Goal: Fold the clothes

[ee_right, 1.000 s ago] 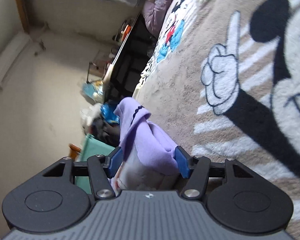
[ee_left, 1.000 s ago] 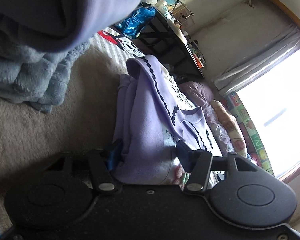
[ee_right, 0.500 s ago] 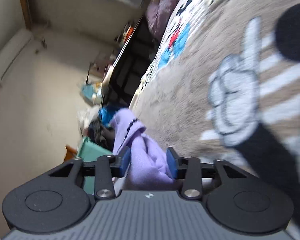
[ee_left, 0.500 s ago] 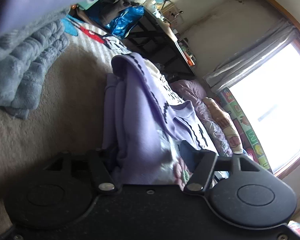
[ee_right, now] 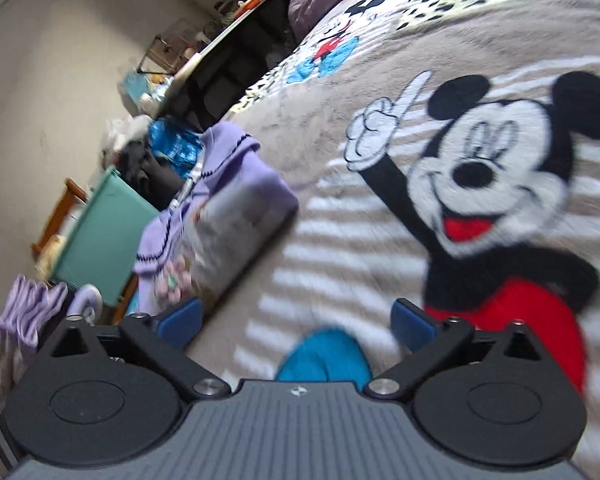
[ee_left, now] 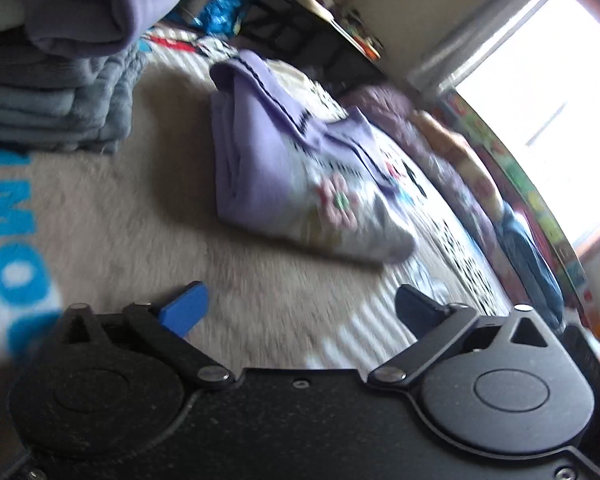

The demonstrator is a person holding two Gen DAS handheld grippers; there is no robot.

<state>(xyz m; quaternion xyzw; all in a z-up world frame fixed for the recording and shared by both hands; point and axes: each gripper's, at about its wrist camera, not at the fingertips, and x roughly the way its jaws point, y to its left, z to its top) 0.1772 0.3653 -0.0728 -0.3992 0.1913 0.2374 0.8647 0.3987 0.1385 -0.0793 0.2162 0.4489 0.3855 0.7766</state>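
Observation:
A folded lilac top [ee_left: 284, 168] with dark trim and a flower print lies on the beige cartoon-print blanket [ee_left: 112, 216]. My left gripper [ee_left: 300, 308] hangs open a short way back from it, nothing between its blue pads. In the right wrist view the same folded top [ee_right: 220, 208] rests at the left, near the bed's edge. There my right gripper [ee_right: 296, 318] is open too, empty, its left pad close beside the top's near corner.
A stack of folded grey-blue and lilac clothes [ee_left: 56, 68] sits at the left of the bed. Pillows [ee_left: 452, 148] line the side by the window [ee_left: 540, 92]. Beyond the bed's edge stand a black shelf [ee_right: 228, 68], a green bin [ee_right: 104, 236] and a blue bag [ee_right: 172, 144].
Both grippers have opened and let go of the lilac top, then pulled back from it. The top now lies folded on the blanket.

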